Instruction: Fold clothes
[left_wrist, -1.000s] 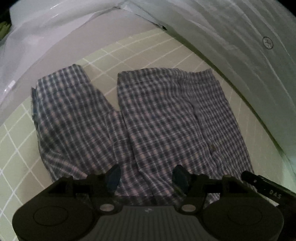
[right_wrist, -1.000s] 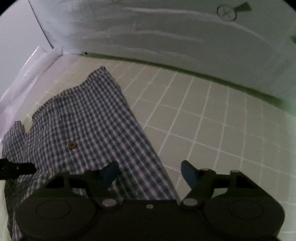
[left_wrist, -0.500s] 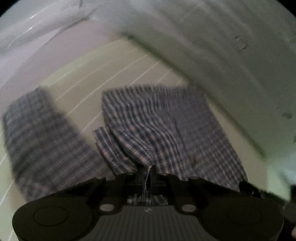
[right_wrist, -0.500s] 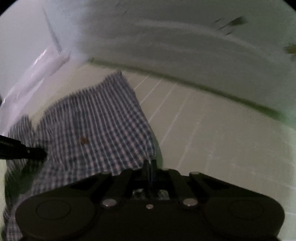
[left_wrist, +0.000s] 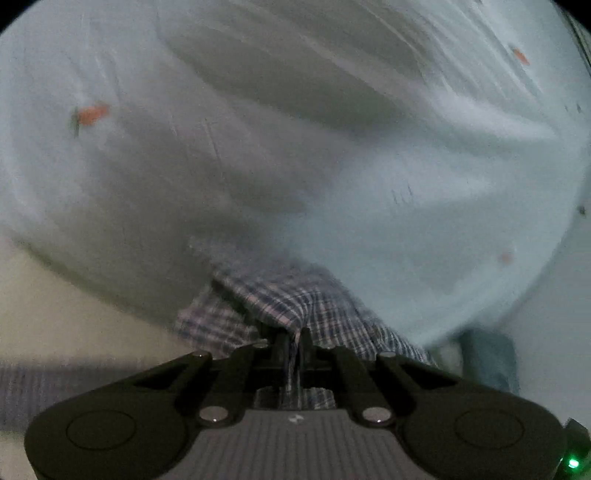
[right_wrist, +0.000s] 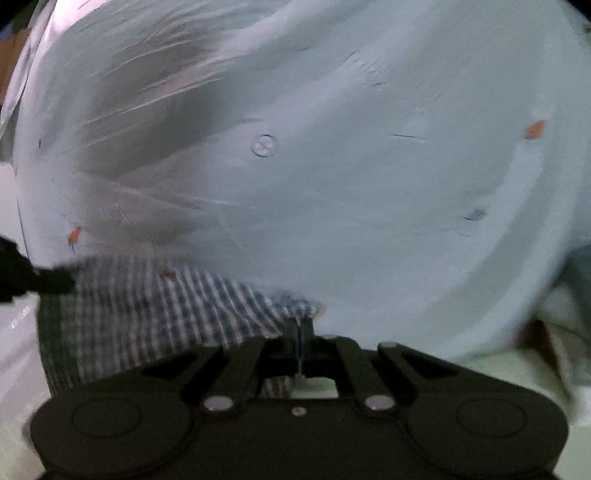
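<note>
I've got the L gripper (left_wrist: 293, 341) clamped on a fold of the plaid garment (left_wrist: 295, 299), cloth pinched between the jaws and bunching up toward 12 o'clock from the tips. R gripper (right_wrist: 299, 332) is also closed tight on an edge of the same garment (right_wrist: 147, 306), fabric spreading off to 9 o'clock in that view. Behind both, a pale plastic sheet (right_wrist: 369, 184) fills most of each frame, w/ small orange marks. At 9 o'clock in the R view a dark bar (right_wrist: 33, 278) pokes in over the cloth. Both views blurred.
</note>
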